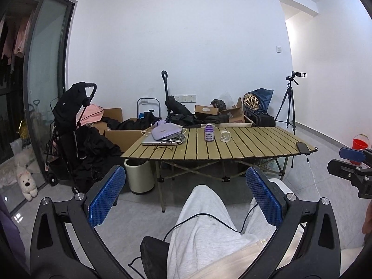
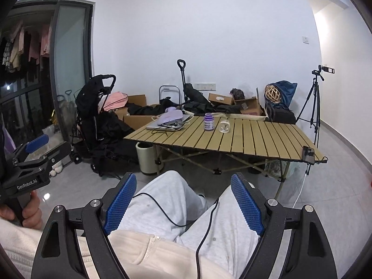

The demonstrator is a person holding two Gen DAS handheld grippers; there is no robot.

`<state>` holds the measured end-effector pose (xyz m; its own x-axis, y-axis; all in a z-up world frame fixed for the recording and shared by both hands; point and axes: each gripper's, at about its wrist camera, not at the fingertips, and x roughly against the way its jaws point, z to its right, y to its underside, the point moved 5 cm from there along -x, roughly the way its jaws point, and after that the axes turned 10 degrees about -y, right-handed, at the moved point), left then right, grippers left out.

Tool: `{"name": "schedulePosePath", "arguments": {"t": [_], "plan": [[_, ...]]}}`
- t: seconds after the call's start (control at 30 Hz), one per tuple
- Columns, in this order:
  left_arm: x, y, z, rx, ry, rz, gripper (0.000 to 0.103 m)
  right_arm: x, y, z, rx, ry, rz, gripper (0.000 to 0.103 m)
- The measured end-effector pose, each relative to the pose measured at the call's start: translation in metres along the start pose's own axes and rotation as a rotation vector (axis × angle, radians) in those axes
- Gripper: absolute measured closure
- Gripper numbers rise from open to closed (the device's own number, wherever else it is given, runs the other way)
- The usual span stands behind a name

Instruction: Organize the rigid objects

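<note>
A purple bottle (image 1: 209,133) with a white label stands on the slatted folding table (image 1: 251,146), with a small clear glass jar (image 1: 225,136) just to its right. Both also show in the right wrist view: the bottle (image 2: 208,121) and the jar (image 2: 224,126). My left gripper (image 1: 186,193) is open and empty, held over the person's lap, well short of the table. My right gripper (image 2: 183,200) is open and empty too, also over the lap. Each gripper shows at the edge of the other's view.
A laptop (image 1: 160,140) with a lilac pouch (image 1: 164,130) and cables lies at the table's left end. A phone (image 1: 303,147) lies at its right edge. A cream bin (image 1: 139,176), a stroller (image 1: 67,134), boxes, a tripod (image 1: 289,102) and a red bucket (image 1: 360,146) surround the table.
</note>
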<state>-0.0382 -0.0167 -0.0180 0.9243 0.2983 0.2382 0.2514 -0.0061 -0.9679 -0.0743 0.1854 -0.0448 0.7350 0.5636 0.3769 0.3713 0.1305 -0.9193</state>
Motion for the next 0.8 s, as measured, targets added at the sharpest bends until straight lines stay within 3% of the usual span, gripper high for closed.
{"name": "schedulePosePath", "arguments": {"t": [0.8], "plan": [[0.0031, -0.0027, -0.0011, -0.002, -0.006, 0.012, 0.000, 0.0001, -0.0012, -0.0043, 0.008, -0.019, 0.002, 0.015]]}}
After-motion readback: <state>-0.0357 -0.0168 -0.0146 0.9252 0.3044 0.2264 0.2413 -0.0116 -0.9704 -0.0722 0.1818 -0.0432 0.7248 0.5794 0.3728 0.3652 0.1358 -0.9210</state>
